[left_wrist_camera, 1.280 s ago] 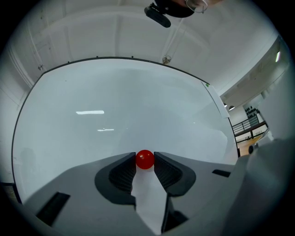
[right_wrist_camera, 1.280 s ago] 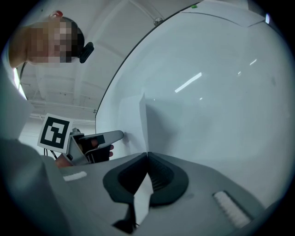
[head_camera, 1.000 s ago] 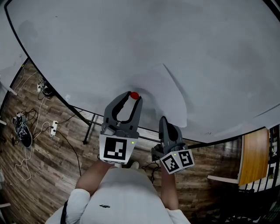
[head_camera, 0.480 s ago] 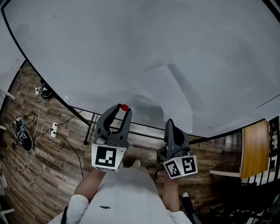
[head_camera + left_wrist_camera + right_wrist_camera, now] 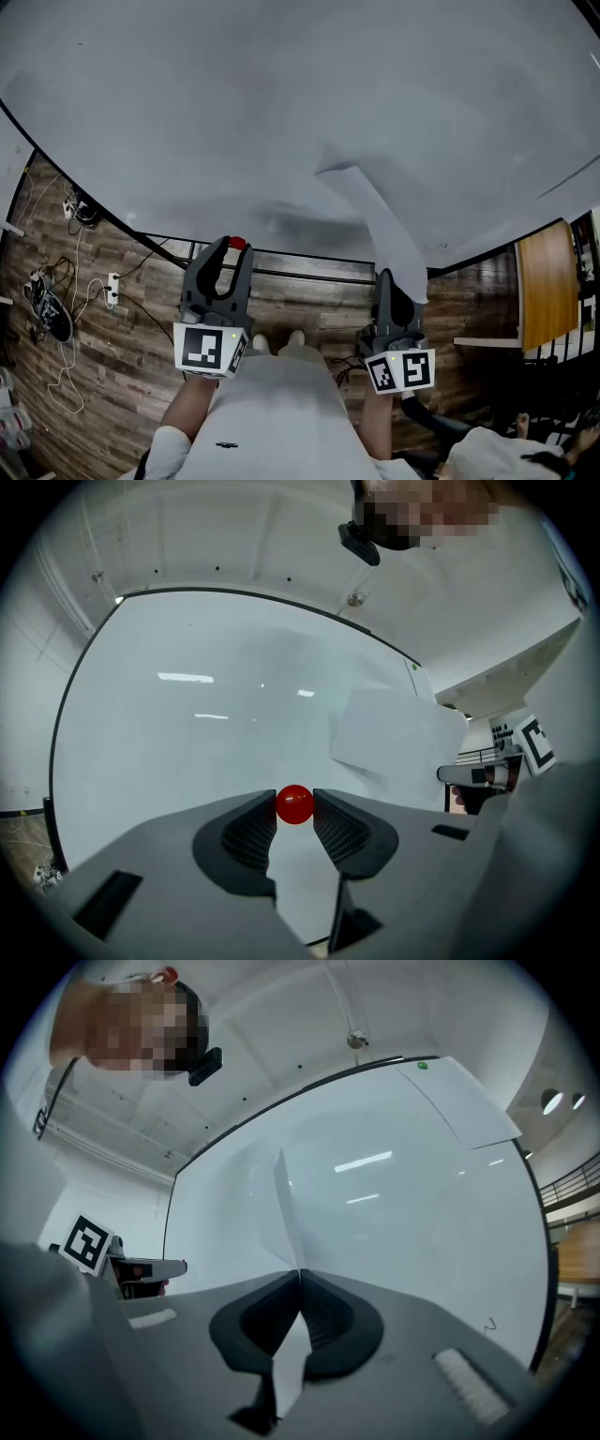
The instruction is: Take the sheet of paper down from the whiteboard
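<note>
Right claw [image 5: 299, 1277] clamps the sheet of paper [image 5: 375, 211], which rises from its tips; left claw [image 5: 294, 810] grips a red ball [image 5: 294, 803].

sheet of paper [image 5: 380, 211]: plain white. whiteboard [image 5: 234, 112]: pale grey-white, thin black frame. ball [image 5: 294, 804]: glossy red. left gripper [image 5: 230, 248], right gripper [image 5: 386, 277]: mid grey, black ribbed pads. marker cubes [image 5: 208, 349]: white, black square patterns. floor [image 5: 122, 337]: brown wood planks. tabletop [image 5: 546, 291]: tan wood.

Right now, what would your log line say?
left gripper: shut on red magnet | right gripper: fingers shut on sheet of paper | paper: bent away from whiteboard
</note>
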Demonstrator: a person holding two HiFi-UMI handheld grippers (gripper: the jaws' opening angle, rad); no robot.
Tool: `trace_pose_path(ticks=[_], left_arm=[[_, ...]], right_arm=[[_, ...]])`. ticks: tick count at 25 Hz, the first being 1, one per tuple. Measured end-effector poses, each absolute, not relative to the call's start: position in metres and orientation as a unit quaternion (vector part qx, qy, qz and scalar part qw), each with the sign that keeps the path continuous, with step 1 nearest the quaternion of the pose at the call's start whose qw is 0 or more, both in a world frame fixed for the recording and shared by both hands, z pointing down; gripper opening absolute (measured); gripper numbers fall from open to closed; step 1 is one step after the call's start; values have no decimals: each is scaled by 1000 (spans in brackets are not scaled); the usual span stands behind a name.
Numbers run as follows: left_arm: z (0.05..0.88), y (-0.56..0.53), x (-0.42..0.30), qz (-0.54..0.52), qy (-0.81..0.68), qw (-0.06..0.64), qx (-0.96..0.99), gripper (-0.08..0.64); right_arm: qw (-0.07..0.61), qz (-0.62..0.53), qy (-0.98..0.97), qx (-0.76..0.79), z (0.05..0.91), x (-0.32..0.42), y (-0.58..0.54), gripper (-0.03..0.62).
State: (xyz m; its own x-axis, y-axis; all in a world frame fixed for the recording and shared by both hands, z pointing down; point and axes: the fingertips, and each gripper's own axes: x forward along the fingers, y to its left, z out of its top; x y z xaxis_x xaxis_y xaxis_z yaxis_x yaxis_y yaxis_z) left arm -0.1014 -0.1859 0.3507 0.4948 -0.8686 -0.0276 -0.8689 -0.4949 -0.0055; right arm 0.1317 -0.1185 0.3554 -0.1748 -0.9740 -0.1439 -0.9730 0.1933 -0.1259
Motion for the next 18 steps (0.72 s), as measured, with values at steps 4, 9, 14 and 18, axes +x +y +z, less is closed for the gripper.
trace_pose_path(ticks=[4, 9, 14, 18], left_arm=[[364, -178, -104, 6, 494, -3, -870, 126], [376, -174, -103, -1, 482, -13, -876, 126], [377, -172, -93, 2, 473, -14, -881, 125], [380, -171, -92, 2, 468, -14, -884, 126]], right_arm=[[71, -3, 743, -666, 370, 146, -98, 8], [53, -5, 732, -679, 384, 153, -86, 8], [45, -2, 727, -685, 391, 156, -90, 8], [45, -1, 723, -689, 395, 156, -101, 9]])
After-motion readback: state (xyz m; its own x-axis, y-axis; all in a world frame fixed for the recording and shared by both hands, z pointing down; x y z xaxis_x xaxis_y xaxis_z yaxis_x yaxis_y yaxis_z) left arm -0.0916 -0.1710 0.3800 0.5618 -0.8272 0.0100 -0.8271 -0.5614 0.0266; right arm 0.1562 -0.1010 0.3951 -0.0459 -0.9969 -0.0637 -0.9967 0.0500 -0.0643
